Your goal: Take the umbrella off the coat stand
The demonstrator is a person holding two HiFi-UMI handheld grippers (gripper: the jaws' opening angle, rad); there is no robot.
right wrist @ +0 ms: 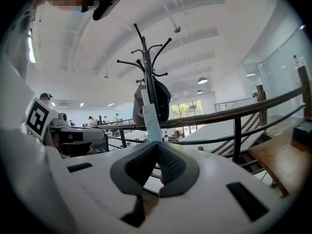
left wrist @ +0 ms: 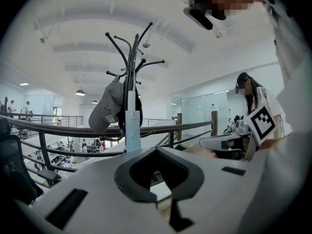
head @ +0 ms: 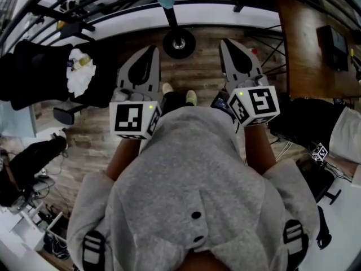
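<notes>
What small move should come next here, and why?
Probably ease the right gripper forward toward the umbrella, which hangs on the coat stand beyond its tips; right gripper and left gripper are both shut, holding nothing.

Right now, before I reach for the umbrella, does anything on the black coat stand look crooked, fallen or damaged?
Nothing stands out. The black coat stand stands upright before the dark railing. The grey cap hangs from a hook, and the pale blue folded umbrella hangs straight along the pole. I see nothing fallen or broken.
</notes>
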